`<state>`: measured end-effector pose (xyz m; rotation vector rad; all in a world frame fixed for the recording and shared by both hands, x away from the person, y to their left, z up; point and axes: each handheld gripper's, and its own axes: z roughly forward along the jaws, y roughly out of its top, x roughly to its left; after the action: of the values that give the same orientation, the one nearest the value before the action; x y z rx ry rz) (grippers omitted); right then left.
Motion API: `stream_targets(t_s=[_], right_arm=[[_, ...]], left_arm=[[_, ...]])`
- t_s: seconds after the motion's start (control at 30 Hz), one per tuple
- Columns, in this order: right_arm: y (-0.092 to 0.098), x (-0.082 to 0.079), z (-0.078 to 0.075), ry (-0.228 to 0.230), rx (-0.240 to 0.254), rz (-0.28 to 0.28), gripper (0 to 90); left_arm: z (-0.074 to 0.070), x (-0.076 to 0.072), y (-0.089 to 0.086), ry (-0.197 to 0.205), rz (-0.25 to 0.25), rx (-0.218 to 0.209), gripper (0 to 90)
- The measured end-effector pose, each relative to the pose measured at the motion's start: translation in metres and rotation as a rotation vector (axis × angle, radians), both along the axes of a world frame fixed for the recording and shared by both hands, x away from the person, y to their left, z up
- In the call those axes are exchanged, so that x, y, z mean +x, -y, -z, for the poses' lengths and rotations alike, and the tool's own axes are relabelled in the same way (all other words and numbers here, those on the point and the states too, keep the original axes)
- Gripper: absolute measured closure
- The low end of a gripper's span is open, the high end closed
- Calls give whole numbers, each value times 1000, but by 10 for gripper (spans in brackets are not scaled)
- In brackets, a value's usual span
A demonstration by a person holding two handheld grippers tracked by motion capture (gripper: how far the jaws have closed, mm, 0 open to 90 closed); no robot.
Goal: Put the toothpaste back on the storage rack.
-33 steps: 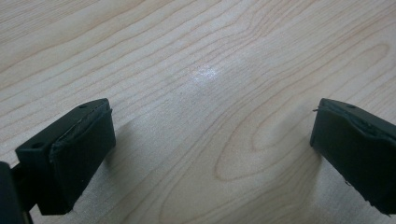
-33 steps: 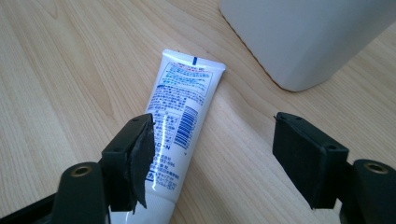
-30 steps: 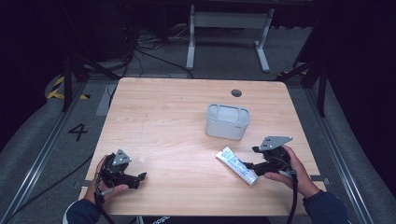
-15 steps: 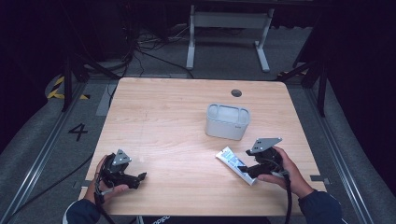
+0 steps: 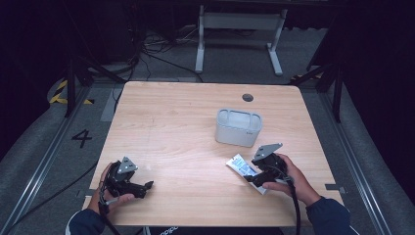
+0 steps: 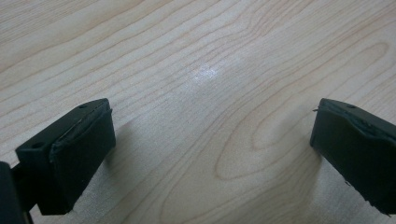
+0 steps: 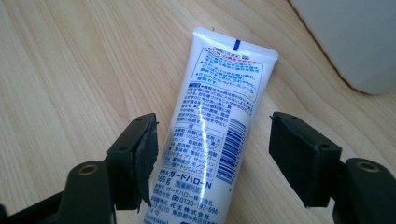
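We are holding the right gripper (image 7: 212, 154) wide open astride the white tube (image 7: 217, 121), jaws not gripping | we are resting the left gripper (image 6: 210, 144) wide open, empty, over bare table (image 6: 196, 56)

One tabletop (image 5: 171, 122) carries one grey tub (image 5: 238, 127) and one white tube (image 7: 219, 121) printed in blue. Two tongs are over it: the left tongs (image 5: 147, 186) and the right tongs (image 5: 250, 177), each held in one hand. One floor mark reads 4 (image 5: 81, 138).
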<state>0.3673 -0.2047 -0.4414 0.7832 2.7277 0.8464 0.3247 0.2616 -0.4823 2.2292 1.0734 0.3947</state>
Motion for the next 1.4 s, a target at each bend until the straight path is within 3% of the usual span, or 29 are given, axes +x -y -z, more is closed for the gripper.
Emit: stream_targets(t_s=[0.53, 1.1, 1.4], right_arm=[[-17, 15, 6, -86, -59, 13, 385], [-30, 26, 10, -153, -118, 83, 364], [-36, 26, 11, -129, -161, 81, 361]], left_arm=[[0, 0, 0, 1, 2, 2, 5], [1, 1, 0, 8, 4, -2, 4], [0, 1, 0, 5, 5, -2, 4]])
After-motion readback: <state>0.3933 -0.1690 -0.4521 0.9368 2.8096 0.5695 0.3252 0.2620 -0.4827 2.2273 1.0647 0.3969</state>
